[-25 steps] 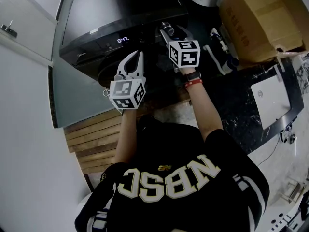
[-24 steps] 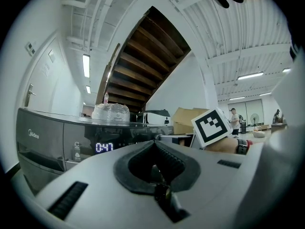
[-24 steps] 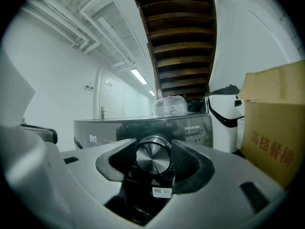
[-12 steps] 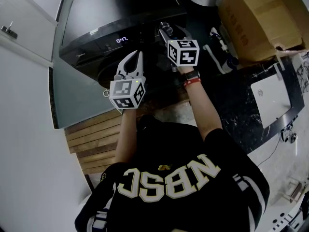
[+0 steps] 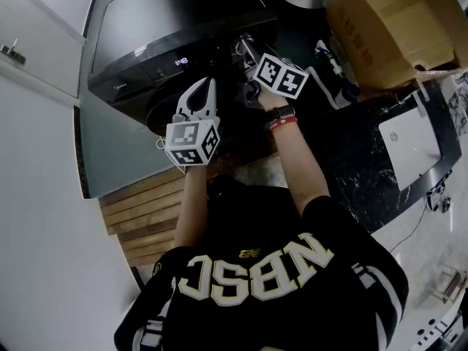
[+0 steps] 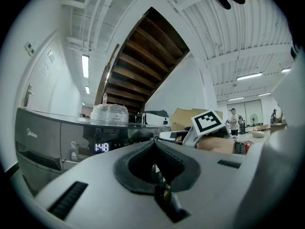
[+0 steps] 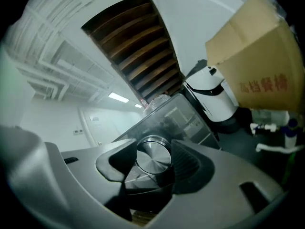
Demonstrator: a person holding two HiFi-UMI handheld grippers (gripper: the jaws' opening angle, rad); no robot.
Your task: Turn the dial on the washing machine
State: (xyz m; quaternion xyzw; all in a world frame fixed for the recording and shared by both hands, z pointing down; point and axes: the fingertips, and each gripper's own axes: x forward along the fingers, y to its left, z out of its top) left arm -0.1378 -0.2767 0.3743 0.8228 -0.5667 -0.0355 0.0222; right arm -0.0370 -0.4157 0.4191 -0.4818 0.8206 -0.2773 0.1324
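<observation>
The dark grey washing machine (image 5: 168, 20) stands in front of me, its lit display (image 5: 180, 61) showing digits. My right gripper (image 5: 245, 50) is at the control panel, its marker cube rolled to one side. Up close in the right gripper view, the round silver dial (image 7: 153, 159) sits between the two jaws, with a pad against each side of it, so my right gripper (image 7: 151, 149) is shut on the dial. My left gripper (image 5: 210, 86) hangs lower left of it, in front of the dark door, shut on nothing. Its tips (image 6: 155, 140) meet, and beyond them glows the display (image 6: 101, 147).
A big cardboard box (image 5: 387, 28) and a white appliance stand right of the machine. A white flat device (image 5: 409, 148) lies on the dark marbled floor. Wooden slats (image 5: 142, 210) and a white cabinet (image 5: 36, 42) are at left. A plastic-wrapped bundle (image 6: 109, 112) sits on the machine.
My right gripper has twisted on the dial, its marker cube rolling over and shifting slightly up. The digits on the display have changed. The left gripper has stayed put.
</observation>
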